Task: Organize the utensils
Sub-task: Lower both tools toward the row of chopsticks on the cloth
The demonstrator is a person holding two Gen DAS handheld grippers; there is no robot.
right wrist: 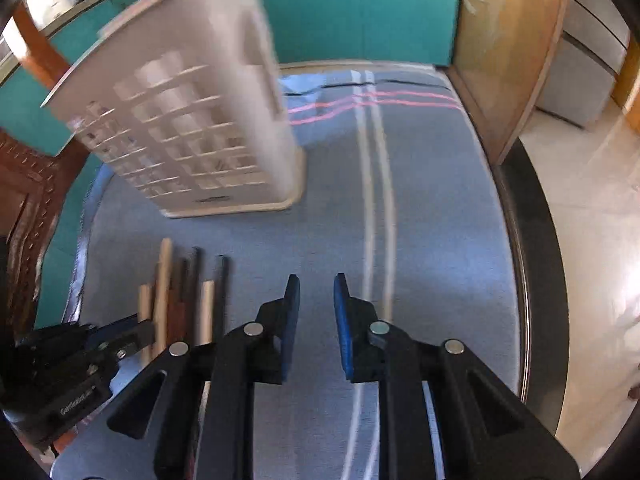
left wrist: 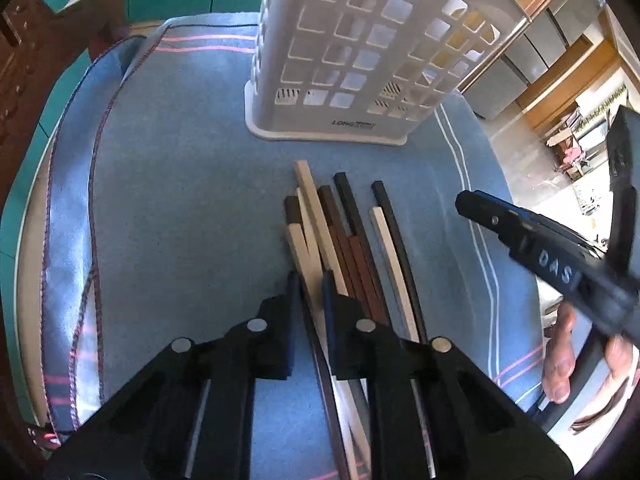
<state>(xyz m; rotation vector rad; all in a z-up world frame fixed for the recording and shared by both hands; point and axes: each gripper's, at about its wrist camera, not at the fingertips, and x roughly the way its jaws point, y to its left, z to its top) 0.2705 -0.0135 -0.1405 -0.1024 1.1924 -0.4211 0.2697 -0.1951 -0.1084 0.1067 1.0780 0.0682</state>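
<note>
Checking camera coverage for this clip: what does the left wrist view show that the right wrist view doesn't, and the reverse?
Left wrist only: the brand lettering on the holder's base is readable, and the person's fingers show behind the right gripper.

Right wrist only: the right gripper from behind, open over bare cloth with nothing between its fingers, plus the wooden panel.

Both: the white utensil holder, the chopsticks, the blue cloth and the left gripper.

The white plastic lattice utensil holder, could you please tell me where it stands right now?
The white plastic lattice utensil holder stands upright on the blue striped cloth, just beyond the far tips of the loose chopsticks, ahead of the left tool.
</note>
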